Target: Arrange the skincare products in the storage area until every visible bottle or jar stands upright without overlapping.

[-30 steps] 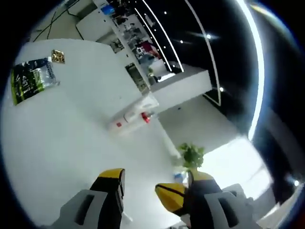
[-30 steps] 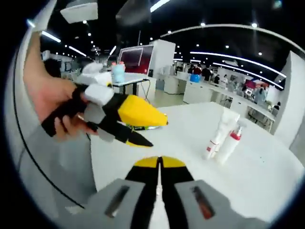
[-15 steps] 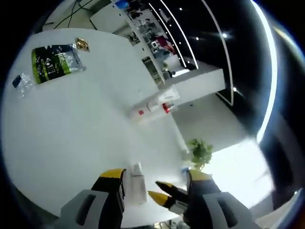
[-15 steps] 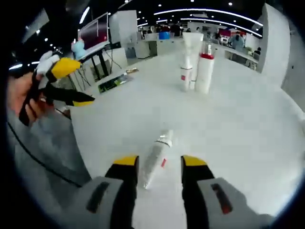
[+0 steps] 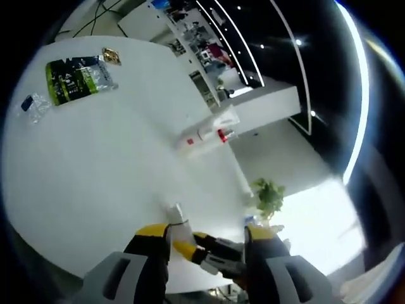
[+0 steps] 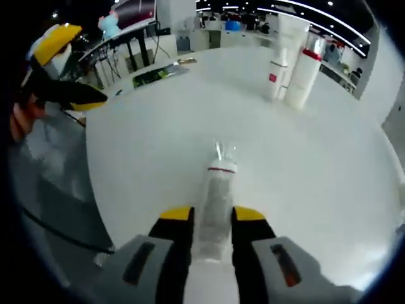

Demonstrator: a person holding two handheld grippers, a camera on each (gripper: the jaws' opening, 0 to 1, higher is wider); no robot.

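Right gripper (image 6: pixel 212 218) has closed in since half second ago: jaws now flank lying clear bottle (image 6: pixel 217 202), apparently touching its sides, on near part of white table (image 6: pixel 158 145). Left gripper (image 5: pixel 205 237) hovers, jaws apart, empty. Two white bottles (image 6: pixel 292 60) stand upright far right, touching. Lying bottle looks light, smooth, likely slippery; grip mid-body. Green packet (image 5: pixel 76 79) far left. Showroom-like hall beyond.
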